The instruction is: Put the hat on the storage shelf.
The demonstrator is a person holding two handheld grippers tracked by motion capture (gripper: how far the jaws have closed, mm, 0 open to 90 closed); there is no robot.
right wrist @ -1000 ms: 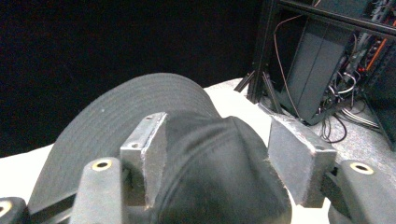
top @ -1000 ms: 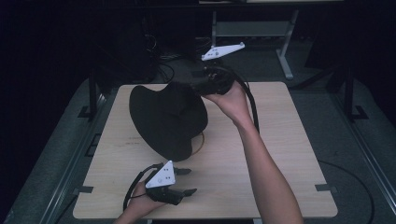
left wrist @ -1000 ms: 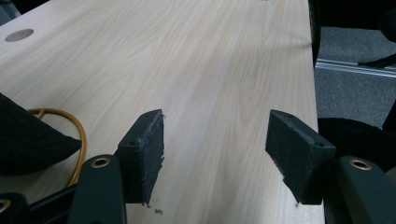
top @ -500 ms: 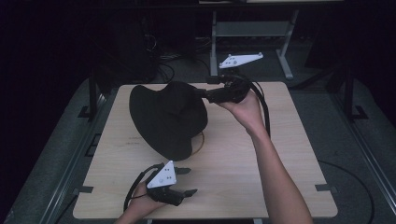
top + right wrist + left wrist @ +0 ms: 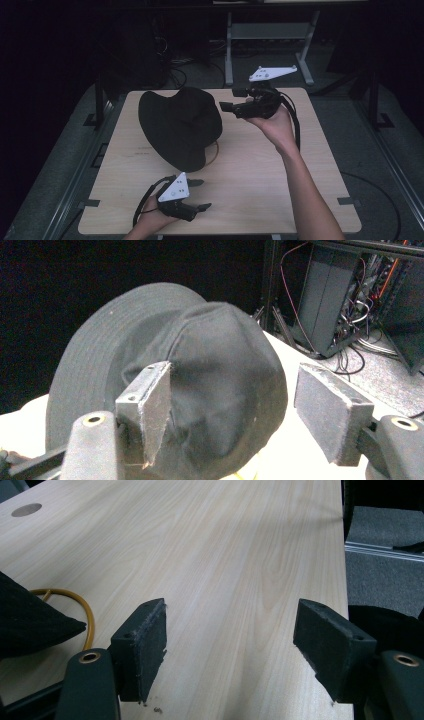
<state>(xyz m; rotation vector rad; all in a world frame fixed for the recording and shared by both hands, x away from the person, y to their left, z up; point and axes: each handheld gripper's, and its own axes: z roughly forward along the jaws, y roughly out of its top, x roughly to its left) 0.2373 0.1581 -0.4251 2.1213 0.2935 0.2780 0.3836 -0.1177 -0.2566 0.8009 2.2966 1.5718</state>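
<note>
Now the black hat [image 5: 180,125] lies crown-up on the wooden table [image 5: 260,170], toward its far left part, with a yellow cord [image 5: 75,602] curling out from under its near brim. Just right of the hat, the right gripper [image 5: 227,100] hangs above the table, pointing at the crown; its 2 jaws, which have just been opening, stand wide with nothing between them. Near of the hat, the left gripper [image 5: 200,195] sits low over bare wood, jaws likewise just opened, gripping nothing.
</note>
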